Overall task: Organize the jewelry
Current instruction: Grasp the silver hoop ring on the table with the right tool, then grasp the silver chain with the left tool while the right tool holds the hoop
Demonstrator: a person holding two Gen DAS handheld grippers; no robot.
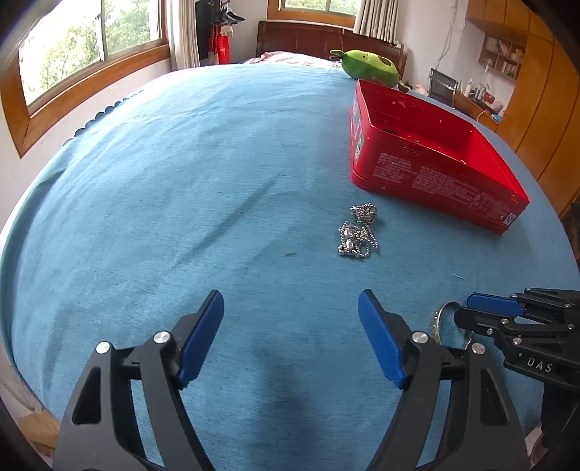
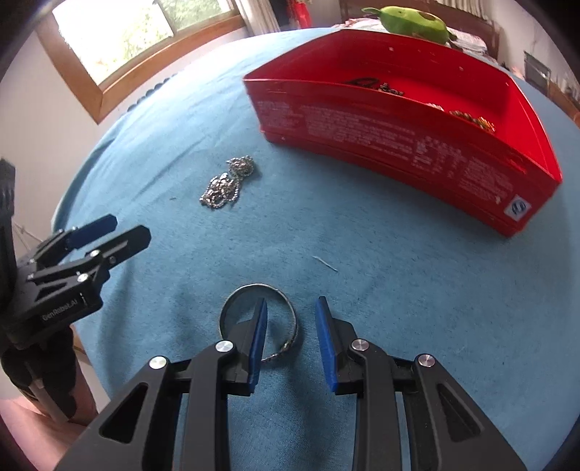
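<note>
A silver bangle point(image 2: 288, 319) lies flat on the blue cloth point(image 2: 398, 275) that covers the surface; whether that surface is a bed or a worktop cannot be told. The right claw point(image 2: 291, 309) stands over the bangle, jaws apart. Its left blue pad point(image 2: 259, 337) sits inside the ring, and the near right arc of the bangle runs between the two pads. The pads do not press on it. In the left wrist view only a sliver of the bangle point(image 1: 440, 319) shows, beside the right claw point(image 1: 471, 308).

Beyond the bangle and to its left, a tangled silver ball chain point(image 2: 226, 183) rests on the cloth, well apart from it. Farther from the bangle, to the right, stands an open red tin box point(image 2: 398, 137) with white print on its side. Inside it lie a dark piece and some gold-coloured pieces, too small to tell exactly. Behind the box lies a green plush toy point(image 2: 409, 18).

The left claw point(image 1: 290, 304) hovers to the left of the bangle, jaws wide apart with nothing between them, only bare cloth. The chain point(image 1: 357, 232) lies ahead of it, the box point(image 1: 435, 163) to the right beyond that.
</note>
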